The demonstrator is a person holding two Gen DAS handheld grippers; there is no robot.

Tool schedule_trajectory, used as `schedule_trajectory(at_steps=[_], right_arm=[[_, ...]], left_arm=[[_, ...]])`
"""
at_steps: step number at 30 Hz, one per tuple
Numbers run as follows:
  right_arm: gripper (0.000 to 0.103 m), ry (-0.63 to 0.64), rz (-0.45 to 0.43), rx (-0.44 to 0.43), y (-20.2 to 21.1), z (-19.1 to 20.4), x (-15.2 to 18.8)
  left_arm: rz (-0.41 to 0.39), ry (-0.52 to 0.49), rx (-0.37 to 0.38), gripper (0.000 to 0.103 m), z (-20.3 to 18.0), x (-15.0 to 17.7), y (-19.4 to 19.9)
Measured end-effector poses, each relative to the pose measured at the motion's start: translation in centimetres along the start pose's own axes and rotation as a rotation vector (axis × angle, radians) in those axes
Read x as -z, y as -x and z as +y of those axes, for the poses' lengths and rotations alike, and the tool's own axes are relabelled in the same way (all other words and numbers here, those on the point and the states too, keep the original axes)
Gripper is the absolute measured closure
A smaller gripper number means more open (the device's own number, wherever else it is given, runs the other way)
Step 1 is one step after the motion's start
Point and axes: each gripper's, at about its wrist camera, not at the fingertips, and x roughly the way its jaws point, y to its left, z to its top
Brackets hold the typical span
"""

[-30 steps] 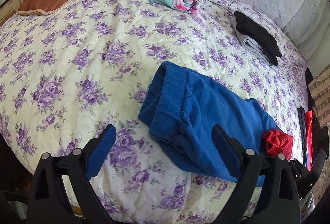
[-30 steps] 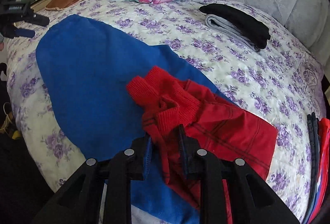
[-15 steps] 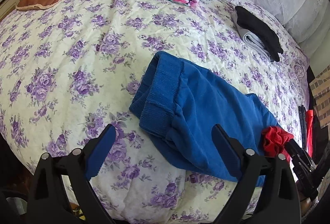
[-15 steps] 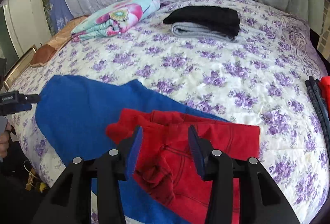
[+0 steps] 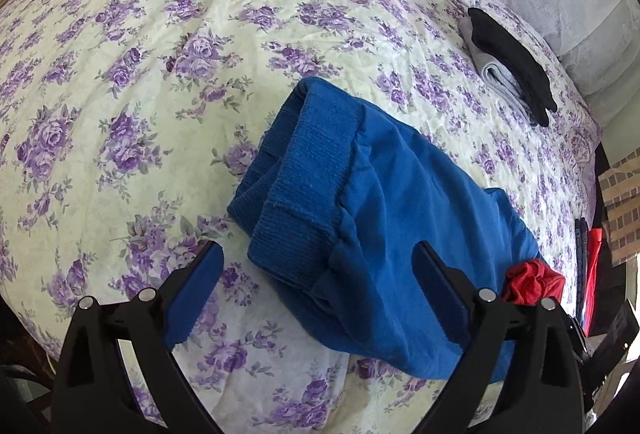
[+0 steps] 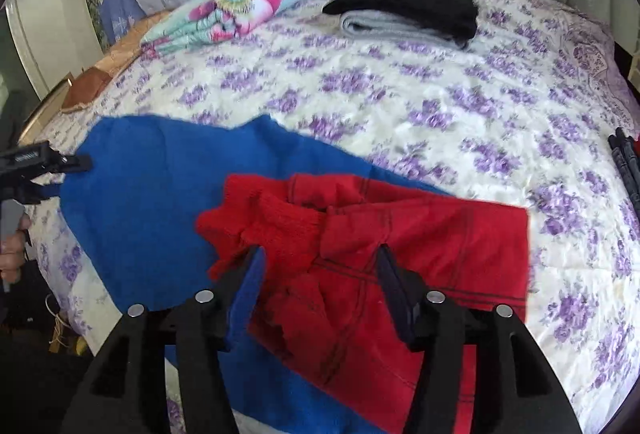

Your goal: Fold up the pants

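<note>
My left gripper (image 5: 316, 266) is a black frame with two angled arms, each carrying two round silver screw heads and ending in a flat blue pad (image 5: 196, 290). My right gripper (image 6: 320, 270) matches it: black arms, silver screws, blue-faced fingers (image 6: 248, 286).

White lettering on the left tool (image 6: 44, 164) is too blurred to read.

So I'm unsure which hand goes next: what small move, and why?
Probably lower the left gripper onto the blue pants' ribbed waistband: its jaws stand open above it, while the right gripper has just been opening, nothing pinched, over the red pants.
</note>
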Motion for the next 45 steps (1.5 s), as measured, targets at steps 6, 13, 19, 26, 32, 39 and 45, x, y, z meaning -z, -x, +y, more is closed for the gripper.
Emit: schedule_trajectory(at_steps=[6, 13, 19, 26, 32, 39, 45], right_arm=[[0.030, 0.016, -0.108, 0.102, 5.4, -1.0, 0.4], [0.020, 0.090, -0.101, 0.194, 7.5, -0.8, 1.3], [0.020, 0.121, -0.092, 0.207, 8.0, -0.8, 2.0], [0.020, 0.099, -0.079, 0.188, 7.8, -2.3, 2.3], [0.020, 0.068, -0.072, 0.174, 7.8, -4.2, 2.8], [0.020, -0.033, -0.075, 0.197, 8.5, -8.2, 4.5], [0.020, -0.150, -0.087, 0.234, 9.7, -12.4, 6.7]], left_arm=[[0.010, 0.058, 0.018, 0.010, 0.7, -0.5, -2.1], [-0.066, 0.012, -0.010, 0.030, -0.5, -0.2, -2.0], [-0.084, 0.010, 0.055, 0.054, -0.1, -0.3, -0.7], [-0.184, -0.106, 0.041, 0.059, -3.7, -0.1, 3.2], [-0.269, -0.245, 0.024, 0.062, -9.4, 0.1, 5.9], [-0.331, -0.473, 0.079, 0.068, -19.3, 1.7, 8.0], [-0.294, -0.798, 0.179, 0.069, -30.1, 7.9, 5.8]])
